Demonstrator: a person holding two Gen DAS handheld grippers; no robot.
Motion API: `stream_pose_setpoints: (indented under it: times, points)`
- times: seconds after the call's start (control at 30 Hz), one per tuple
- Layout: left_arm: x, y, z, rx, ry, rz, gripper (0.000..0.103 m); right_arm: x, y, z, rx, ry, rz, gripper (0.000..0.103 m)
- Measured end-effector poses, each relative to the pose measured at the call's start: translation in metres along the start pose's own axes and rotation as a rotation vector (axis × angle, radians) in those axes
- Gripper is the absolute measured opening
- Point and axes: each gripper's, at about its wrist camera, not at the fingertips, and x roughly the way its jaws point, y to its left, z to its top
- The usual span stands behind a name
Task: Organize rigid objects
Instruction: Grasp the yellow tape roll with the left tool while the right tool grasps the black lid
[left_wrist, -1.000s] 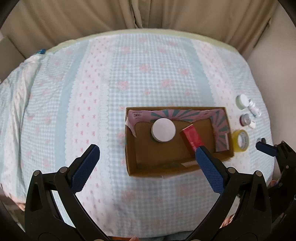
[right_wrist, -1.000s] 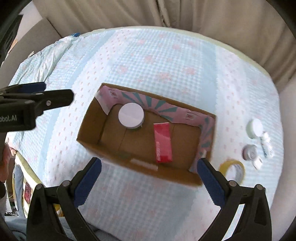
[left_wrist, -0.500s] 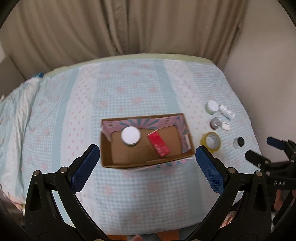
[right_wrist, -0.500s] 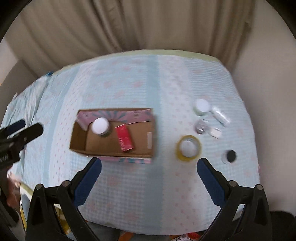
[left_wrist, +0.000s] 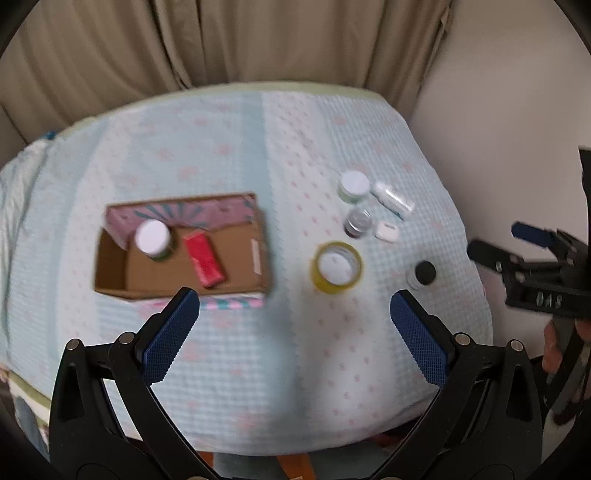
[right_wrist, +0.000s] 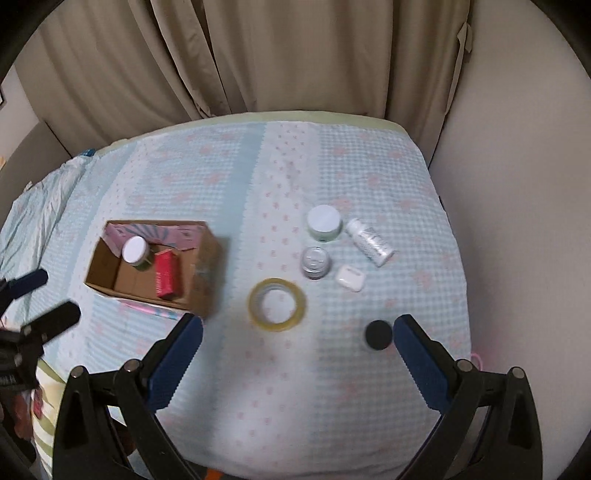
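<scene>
Both hand-held grippers, left (left_wrist: 291, 321) and right (right_wrist: 297, 347), hang released; we have pulled back from the box (right_wrist: 147, 291), so the tape (right_wrist: 277, 303) comes next.

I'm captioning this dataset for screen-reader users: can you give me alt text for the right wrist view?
An open right gripper, holding nothing, hangs over a patterned tablecloth. A cardboard box on the left holds a white-lidded jar and a red box; a tape roll, more jars and a white bottle lie to the right.
</scene>
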Motion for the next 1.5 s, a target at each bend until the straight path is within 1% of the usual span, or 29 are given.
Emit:
stream_pose_setpoints:
  times: [0.13,0.2,0.3,0.33,0.5,0.6,0.73,0.77,0.93,1.03,1.13,1.2,1.23,1.27,1.3,1.33,1.37,1.4,1.43,1.47,1.5]
  points:
    - [0.040,-0.029,-0.006,0.016,0.060,-0.008,0.103,0.026,-0.033,-0.001,0.043,0.029,-0.003,0.103]
    - [0.062,-0.036,-0.009,0.030,0.083,-0.011,0.103,0.044,-0.049,-0.006,0.093,0.051,-0.009,0.103]
    - [0.108,-0.047,-0.015,0.047,0.126,-0.014,0.103,0.074,-0.072,-0.019,0.196,0.075,-0.016,0.103]
    - [0.129,-0.050,-0.019,0.050,0.137,-0.018,0.103,0.081,-0.076,-0.023,0.216,0.076,-0.020,0.103]
    - [0.210,-0.058,-0.040,0.065,0.155,-0.012,0.103,0.133,-0.090,-0.052,0.297,0.063,-0.064,0.103]
    - [0.246,-0.063,-0.054,0.087,0.152,-0.012,0.103,0.162,-0.093,-0.072,0.323,0.046,-0.096,0.103]
    - [0.288,-0.069,-0.067,0.133,0.132,0.020,0.103,0.195,-0.098,-0.095,0.373,0.024,-0.116,0.103]
    - [0.296,-0.069,-0.069,0.134,0.112,0.031,0.103,0.202,-0.100,-0.100,0.381,0.015,-0.128,0.103]
    - [0.316,-0.068,-0.068,0.153,0.010,0.037,0.103,0.223,-0.108,-0.113,0.418,-0.056,-0.182,0.101]
    - [0.322,-0.072,-0.063,0.179,-0.043,0.039,0.103,0.234,-0.107,-0.112,0.399,-0.069,-0.206,0.099]
    - [0.329,-0.077,-0.056,0.180,-0.051,0.033,0.103,0.240,-0.106,-0.113,0.393,-0.082,-0.212,0.091]
    - [0.331,-0.080,-0.051,0.184,-0.059,0.033,0.103,0.242,-0.107,-0.113,0.404,-0.090,-0.218,0.083]
    - [0.333,-0.081,-0.049,0.185,-0.058,0.036,0.103,0.244,-0.107,-0.113,0.406,-0.086,-0.233,0.082]
    - [0.334,-0.081,-0.046,0.185,-0.056,0.036,0.103,0.247,-0.107,-0.113,0.407,-0.073,-0.253,0.078]
    - [0.335,-0.081,-0.044,0.183,-0.054,0.036,0.102,0.251,-0.108,-0.112,0.411,-0.064,-0.259,0.071]
    - [0.336,-0.080,-0.042,0.175,-0.054,0.039,0.097,0.252,-0.108,-0.112,0.417,-0.065,-0.262,0.070]
    - [0.336,-0.078,-0.041,0.164,-0.049,0.031,0.097,0.251,-0.109,-0.112,0.422,-0.072,-0.263,0.067]
    - [0.337,-0.077,-0.039,0.158,-0.045,0.026,0.097,0.251,-0.109,-0.112,0.422,-0.077,-0.259,0.059]
    - [0.337,-0.077,-0.038,0.157,-0.044,0.026,0.097,0.250,-0.108,-0.112,0.420,-0.078,-0.254,0.055]
    - [0.336,-0.077,-0.039,0.160,-0.043,0.029,0.097,0.250,-0.108,-0.112,0.419,-0.079,-0.257,0.052]
    - [0.335,-0.077,-0.040,0.161,-0.042,0.032,0.097,0.249,-0.107,-0.112,0.419,-0.080,-0.259,0.052]
